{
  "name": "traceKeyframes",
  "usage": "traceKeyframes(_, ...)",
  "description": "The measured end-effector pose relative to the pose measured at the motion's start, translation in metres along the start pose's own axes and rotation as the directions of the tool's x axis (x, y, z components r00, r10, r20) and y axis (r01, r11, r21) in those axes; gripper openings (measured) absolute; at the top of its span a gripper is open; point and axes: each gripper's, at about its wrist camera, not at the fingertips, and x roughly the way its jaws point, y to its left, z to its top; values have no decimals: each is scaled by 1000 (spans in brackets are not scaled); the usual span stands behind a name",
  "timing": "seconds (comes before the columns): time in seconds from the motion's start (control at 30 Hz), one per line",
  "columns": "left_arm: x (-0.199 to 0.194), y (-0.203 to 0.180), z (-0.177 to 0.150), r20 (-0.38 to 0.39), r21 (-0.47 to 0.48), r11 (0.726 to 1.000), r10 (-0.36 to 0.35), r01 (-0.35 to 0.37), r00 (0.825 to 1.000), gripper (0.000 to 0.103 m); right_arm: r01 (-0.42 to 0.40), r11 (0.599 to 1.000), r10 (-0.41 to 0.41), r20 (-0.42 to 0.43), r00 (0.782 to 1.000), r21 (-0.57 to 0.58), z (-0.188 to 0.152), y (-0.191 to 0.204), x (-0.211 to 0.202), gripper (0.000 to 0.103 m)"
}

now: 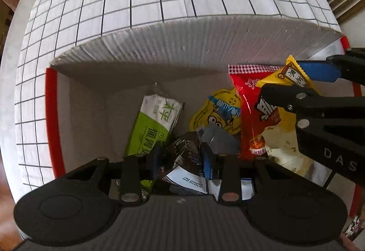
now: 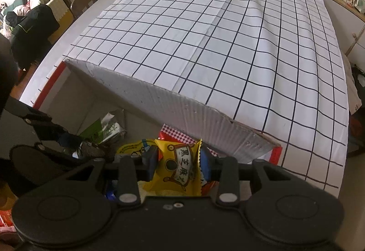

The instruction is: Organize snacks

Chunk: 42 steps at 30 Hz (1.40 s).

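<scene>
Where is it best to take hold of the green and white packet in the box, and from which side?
Grip the green and white packet near its upper crimped end, coming from above. It leans tilted against the box wall with that end highest and free; its lower end is buried behind the left claw and the dark wrapper it holds, so probably harder to reach.

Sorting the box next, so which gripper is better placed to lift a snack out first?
Probably the right gripper: its blue pads already clamp the yellow sesame snack packet above the white cardboard box. The left gripper sits low among the packets around a dark crinkled wrapper; its grip looks less certain.
</scene>
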Motion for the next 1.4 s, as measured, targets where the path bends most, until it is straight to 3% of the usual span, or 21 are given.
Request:
traceKeyframes(0.3,10,-7,7,-19,-14,1000,12,-12,1000,37,-1,1000,0,-13,1000,-31,0,2,3,39)
traceKeyframes(0.6,-8,-1,-3,54,-55,998,45,-42,998,61,-27,999,27,-4,1000,-40,-4,0,-3,46)
traceKeyframes(0.83,-33,8,-20,135,-111,993,53,-38,989,66,-51,998,53,41,998,-35,-8,-2,-20,64)
traceKeyframes(1.1,-69,13,-40,256,-160,987,53,-12,965,67,-64,996,70,94,993,-60,-15,-4,-50,79)
traceKeyframes(1.17,-78,17,-46,290,-171,985,53,-3,956,75,-66,996,73,116,991,-59,-16,-3,-58,82)
traceKeyframes(1.4,-113,23,-62,384,-188,982,73,1,921,76,-75,997,80,204,976,-35,-23,4,-90,92)
